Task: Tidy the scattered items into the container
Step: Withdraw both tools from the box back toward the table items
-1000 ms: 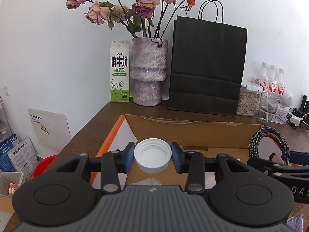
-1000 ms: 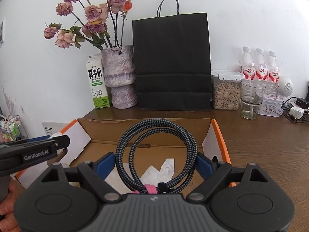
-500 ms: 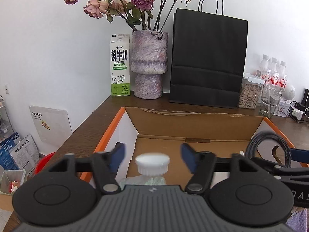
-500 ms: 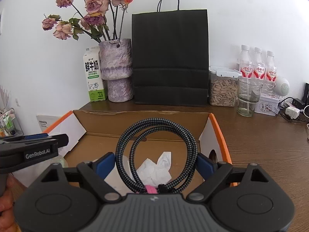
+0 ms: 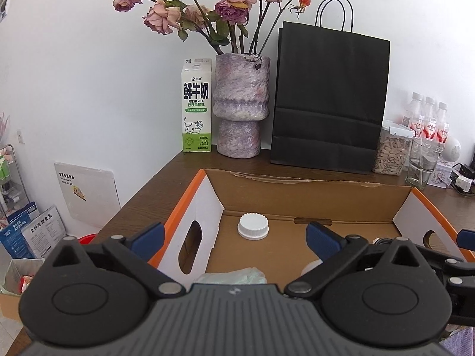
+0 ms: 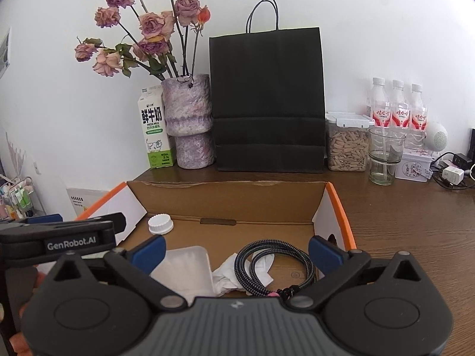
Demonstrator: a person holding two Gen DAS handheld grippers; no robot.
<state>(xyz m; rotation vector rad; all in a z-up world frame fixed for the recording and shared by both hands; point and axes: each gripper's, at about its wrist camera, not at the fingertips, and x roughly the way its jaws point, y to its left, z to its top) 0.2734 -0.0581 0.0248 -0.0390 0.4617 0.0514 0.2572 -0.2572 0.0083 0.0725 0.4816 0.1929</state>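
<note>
Inside the open cardboard box [image 6: 225, 204]: white ribbed cap [image 5: 253, 226] and coiled braided cable [image 6: 277, 268] lying free; jaws opening, empty; best lifted straight clear.

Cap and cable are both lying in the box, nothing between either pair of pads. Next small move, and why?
Probably lift both grippers up and out. White cap and coiled cable lie on the cardboard box floor; left gripper and right gripper jaws are opening, nothing between them.
</note>
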